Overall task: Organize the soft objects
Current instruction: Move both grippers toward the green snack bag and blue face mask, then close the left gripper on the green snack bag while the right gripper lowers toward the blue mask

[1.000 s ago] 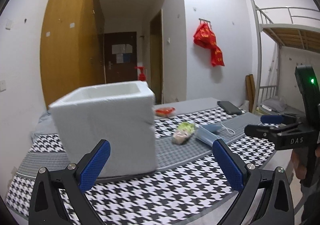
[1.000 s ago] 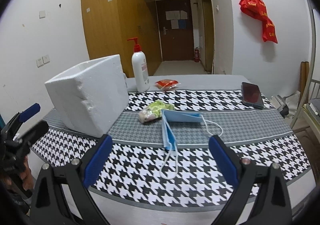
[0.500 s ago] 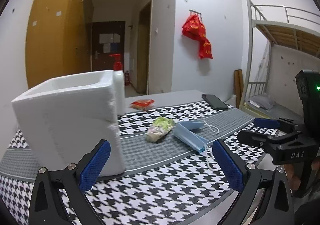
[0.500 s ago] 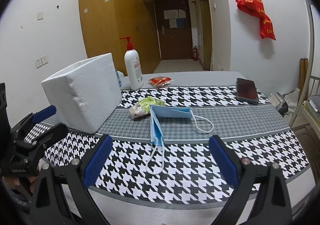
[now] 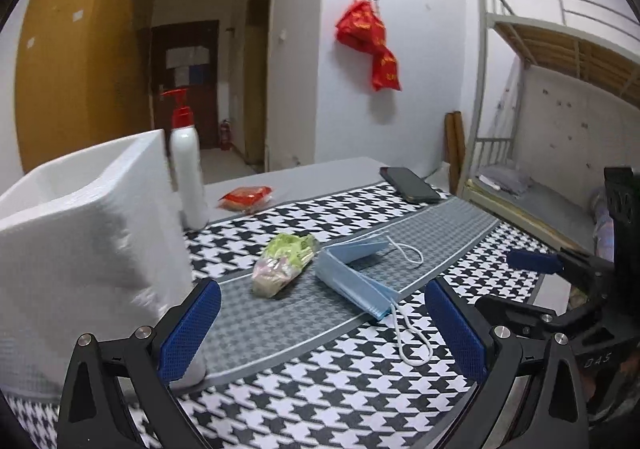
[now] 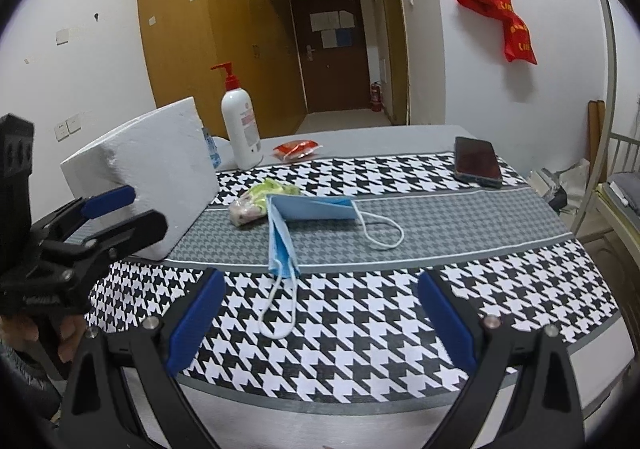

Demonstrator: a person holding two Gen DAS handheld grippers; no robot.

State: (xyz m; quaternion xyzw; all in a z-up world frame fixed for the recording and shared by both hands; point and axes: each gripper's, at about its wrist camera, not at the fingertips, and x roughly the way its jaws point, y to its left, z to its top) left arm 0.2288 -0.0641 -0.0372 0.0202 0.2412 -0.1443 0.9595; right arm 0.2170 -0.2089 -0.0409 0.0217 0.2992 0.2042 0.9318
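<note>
Both tools spread wide, nothing held: left tool (image 5: pixel 322 325), right tool (image 6: pixel 318 315), hovering off the near bench (image 6: pixel 360 329) edge. Face mask (image 6: pixel 304 217) lying folded mid-bench, touching the green snack bag (image 6: pixel 260 199); foam box (image 6: pixel 152 173) to the left. Approach step, likely. Next: descend, pinch mask, carry to box.

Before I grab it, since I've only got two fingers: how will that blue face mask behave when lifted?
The face mask is thin pleated fabric folded over on itself, so it will probably droop and unfold. It looks very light. Its white ear loops trail loose across the tablecloth and may drag or snag.
</note>
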